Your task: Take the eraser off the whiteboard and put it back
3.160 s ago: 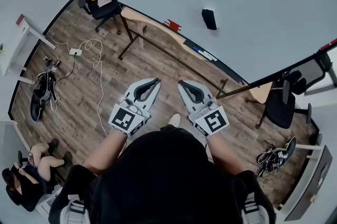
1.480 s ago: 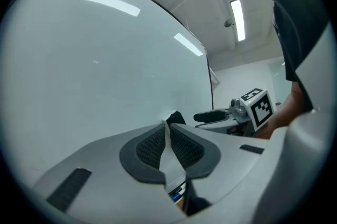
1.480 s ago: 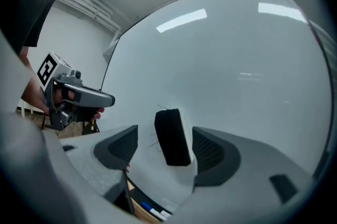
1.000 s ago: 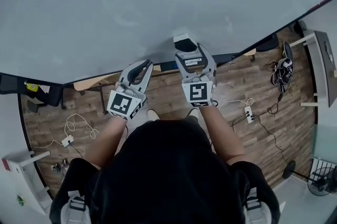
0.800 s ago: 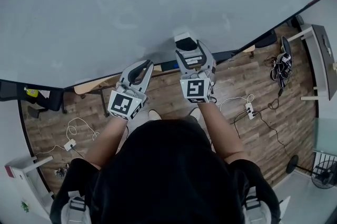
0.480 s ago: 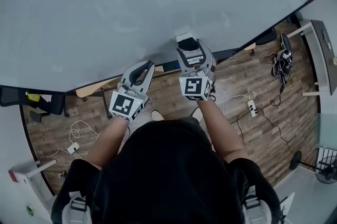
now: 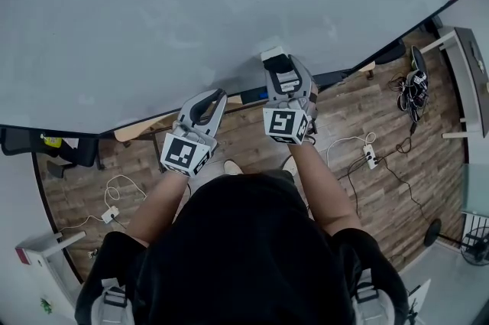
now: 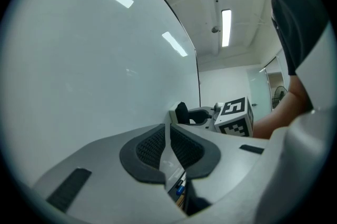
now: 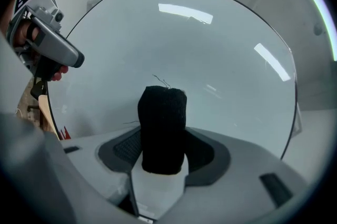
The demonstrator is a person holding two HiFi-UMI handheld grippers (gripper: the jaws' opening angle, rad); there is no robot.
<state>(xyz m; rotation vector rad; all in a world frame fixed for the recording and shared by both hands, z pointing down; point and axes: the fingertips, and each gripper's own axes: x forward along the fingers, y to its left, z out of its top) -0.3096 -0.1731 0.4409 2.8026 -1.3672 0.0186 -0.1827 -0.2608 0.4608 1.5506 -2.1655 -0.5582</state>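
I stand close to the whiteboard point(image 7: 191, 10). The eraser point(image 7: 283, 76), black felt on a white body, sits on the board's lower part between the jaws of my right gripper point(image 7: 281, 68). Those jaws are closing, and the pads touch the eraser's sides. In the right gripper view the eraser point(image 9: 163, 128) stands upright between the grey pads of the right gripper point(image 9: 164, 139), with the whiteboard point(image 9: 184, 49) behind. My left gripper point(image 7: 218, 95) hangs shut and empty to the left, near the board's lower edge. The left gripper view shows the left gripper point(image 8: 167, 133) with pads together, and the eraser point(image 8: 181, 112) beyond.
The board's tray point(image 7: 244, 95) runs under its lower edge, with markers. On the wooden floor lie a power strip with cables point(image 7: 365, 157) at right and another white cable point(image 7: 114, 197) at left. A dark chair point(image 7: 46, 146) stands far left, a desk point(image 7: 466, 79) far right.
The right gripper's jaws have narrowed around the eraser and its wrist has turned slightly. Earlier I turned from the room's floor toward the board. The left gripper has stayed still.
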